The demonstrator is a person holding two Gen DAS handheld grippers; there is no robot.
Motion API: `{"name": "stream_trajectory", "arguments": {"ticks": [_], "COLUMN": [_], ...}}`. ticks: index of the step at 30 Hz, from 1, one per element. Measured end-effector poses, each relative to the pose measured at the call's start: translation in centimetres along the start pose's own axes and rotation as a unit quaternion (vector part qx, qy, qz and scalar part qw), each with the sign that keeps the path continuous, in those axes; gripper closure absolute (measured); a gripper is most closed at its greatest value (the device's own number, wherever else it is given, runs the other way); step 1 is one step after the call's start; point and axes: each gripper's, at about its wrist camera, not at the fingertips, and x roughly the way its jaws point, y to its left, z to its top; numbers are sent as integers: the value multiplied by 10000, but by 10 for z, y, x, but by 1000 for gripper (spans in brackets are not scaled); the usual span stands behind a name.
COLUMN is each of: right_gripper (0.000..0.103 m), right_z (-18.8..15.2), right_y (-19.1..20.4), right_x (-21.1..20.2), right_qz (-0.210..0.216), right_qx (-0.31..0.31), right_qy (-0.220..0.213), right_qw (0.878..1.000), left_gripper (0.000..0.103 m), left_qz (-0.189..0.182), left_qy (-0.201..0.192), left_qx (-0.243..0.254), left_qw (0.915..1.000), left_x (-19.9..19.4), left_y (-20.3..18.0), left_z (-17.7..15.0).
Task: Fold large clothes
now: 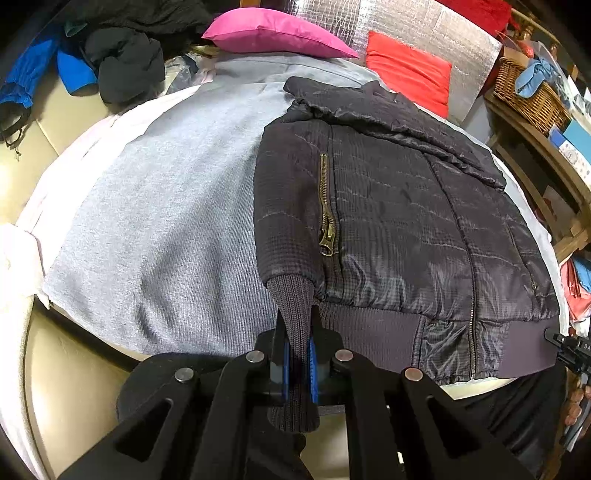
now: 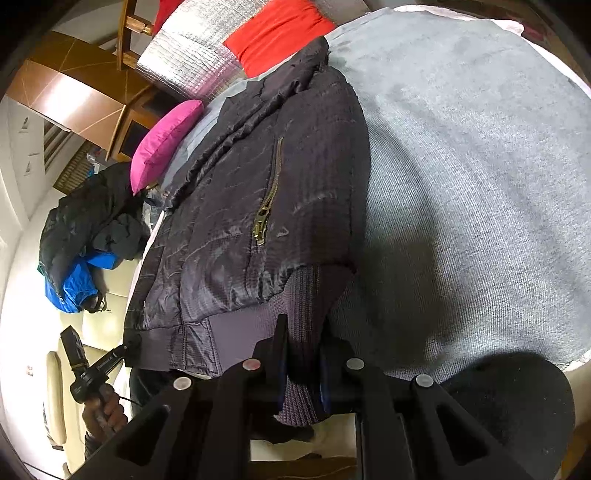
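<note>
Jacket (image 1: 399,221), spread flat on the grey sheet (image 1: 177,206) (zip pocket upward), is pinched by both jaws at knitted cuffs, its body stretching away ahead of them.

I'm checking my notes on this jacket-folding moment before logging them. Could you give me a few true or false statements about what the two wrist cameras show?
1. The left gripper is shut on a ribbed knit cuff of the dark quilted jacket. True.
2. The jacket lies on a grey knitted cloth. True.
3. The brass pocket zipper is on a blue jacket. False: it is on the dark quilted jacket; blue clothing lies apart, in a pile.
4. The right gripper is open and holds nothing. False: it is shut on ribbed knit fabric of the jacket.
5. A pink cushion lies beyond the jacket. True.
</note>
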Motion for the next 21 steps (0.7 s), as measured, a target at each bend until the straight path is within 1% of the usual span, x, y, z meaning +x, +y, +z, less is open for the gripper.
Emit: {"name": "stream_trajectory", "arguments": {"ticks": [21], "right_gripper": [88], "right_z": [-1], "right_y": [-1], "right_x": [0], "right_qz": [38], "right_qx": [-30], "right_qy": [19], "right_qw": [10000], "left_gripper": [95], "left_qz": [-58], "left_qy": [-30], "left_qx": [54], "left_qw": [10000], "left_x": [-6], "left_y": [2], "left_z": [-2]}}
